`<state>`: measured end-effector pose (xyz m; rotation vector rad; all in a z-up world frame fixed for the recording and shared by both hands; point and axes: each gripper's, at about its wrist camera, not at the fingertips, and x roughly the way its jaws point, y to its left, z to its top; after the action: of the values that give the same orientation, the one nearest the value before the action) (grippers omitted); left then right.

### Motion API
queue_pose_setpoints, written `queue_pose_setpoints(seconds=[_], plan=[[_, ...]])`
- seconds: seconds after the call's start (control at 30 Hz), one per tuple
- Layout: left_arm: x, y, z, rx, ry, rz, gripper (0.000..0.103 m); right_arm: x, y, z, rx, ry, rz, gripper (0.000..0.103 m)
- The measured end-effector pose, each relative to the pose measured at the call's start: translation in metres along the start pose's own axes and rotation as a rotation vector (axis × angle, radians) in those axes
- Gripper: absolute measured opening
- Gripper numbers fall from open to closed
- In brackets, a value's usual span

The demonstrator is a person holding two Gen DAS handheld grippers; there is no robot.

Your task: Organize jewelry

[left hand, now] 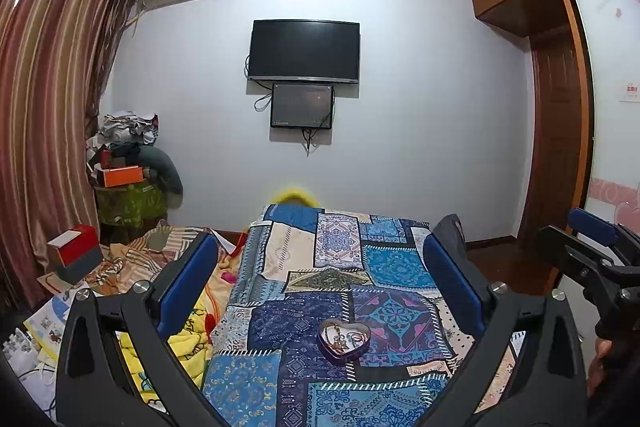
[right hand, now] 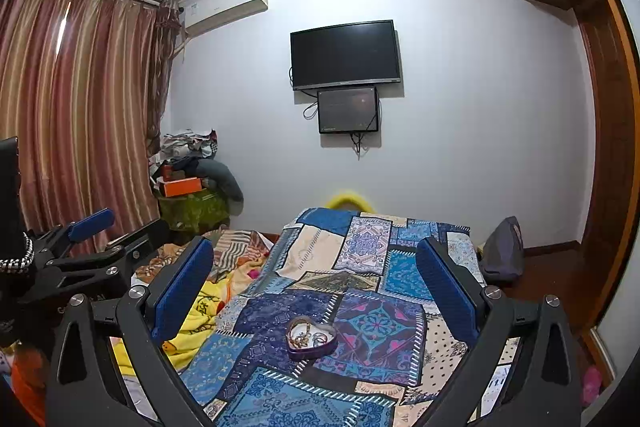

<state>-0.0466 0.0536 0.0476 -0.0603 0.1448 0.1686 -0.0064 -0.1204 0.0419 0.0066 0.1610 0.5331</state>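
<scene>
A small heart-shaped tin lies open on the blue patchwork bedspread, with a tangle of chains and rings inside. My left gripper is open and held above the bed, the tin below and between its blue pads. My right gripper is open too, hovering a little nearer the tin. Nothing is between either pair of fingers. Each gripper shows at the edge of the other's view: the right gripper, the left gripper.
Yellow and striped blankets lie bunched left of the bedspread. A red and white box and papers sit at far left. A cluttered stand is in the corner, a TV on the wall, a grey bag right of the bed.
</scene>
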Motion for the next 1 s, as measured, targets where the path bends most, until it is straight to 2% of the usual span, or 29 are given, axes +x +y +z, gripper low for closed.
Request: queue_pose_setpoints(seconds=[1.0], plan=[[0.002, -0.010, 0.000, 0.023, 0.008, -0.005, 0.103, -0.001, -0.009, 0.002, 0.013, 0.011, -0.014, 0.101]])
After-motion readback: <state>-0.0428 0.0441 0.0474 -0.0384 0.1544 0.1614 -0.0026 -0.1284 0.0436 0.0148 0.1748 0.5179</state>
